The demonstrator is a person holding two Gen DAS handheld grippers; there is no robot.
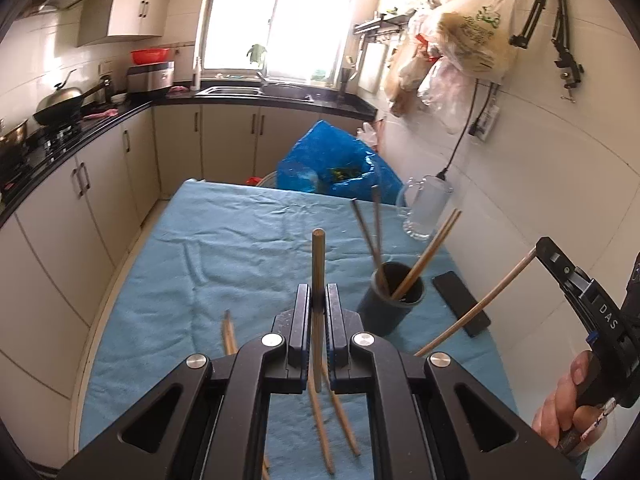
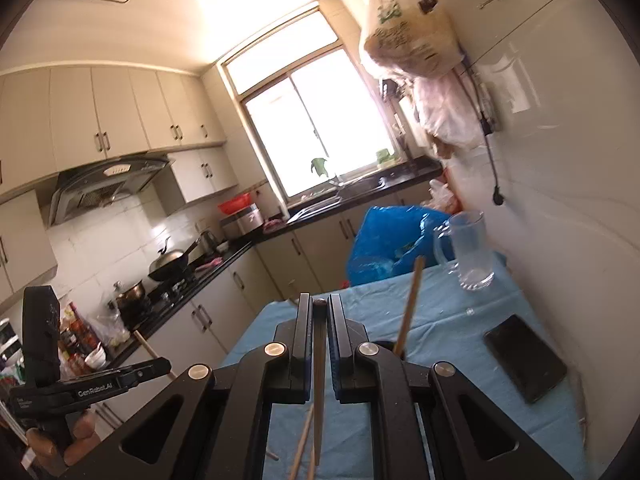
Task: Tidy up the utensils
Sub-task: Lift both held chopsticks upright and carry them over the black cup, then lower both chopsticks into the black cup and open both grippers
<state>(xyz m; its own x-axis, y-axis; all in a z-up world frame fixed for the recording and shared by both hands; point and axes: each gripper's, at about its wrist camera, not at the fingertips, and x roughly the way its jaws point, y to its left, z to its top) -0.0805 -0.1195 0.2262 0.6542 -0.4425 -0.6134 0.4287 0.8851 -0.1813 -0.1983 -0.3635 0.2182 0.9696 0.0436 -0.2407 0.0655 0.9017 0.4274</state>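
Note:
My left gripper [image 1: 318, 292] is shut on a wooden chopstick [image 1: 318, 256] that stands upright between its fingers, above the blue cloth [image 1: 224, 248]. To its right stands a dark round holder [image 1: 390, 308] with several chopsticks leaning in it. My right gripper [image 1: 545, 247] comes in from the right, above the phone, shut on a pale chopstick [image 1: 476, 306] that slants down to the left. In the right wrist view that gripper [image 2: 320, 304] pinches its chopstick [image 2: 319, 392], and the left gripper [image 2: 165, 364] shows at the left edge. Its arm hides most of the holder.
Loose chopsticks [image 1: 326, 428] lie on the cloth below my left gripper. A glass mug [image 1: 426, 208] and a black phone [image 1: 460, 304] sit by the right wall. A blue bag [image 1: 336, 164] stands behind the table. Kitchen counters [image 1: 80, 136] run along the left.

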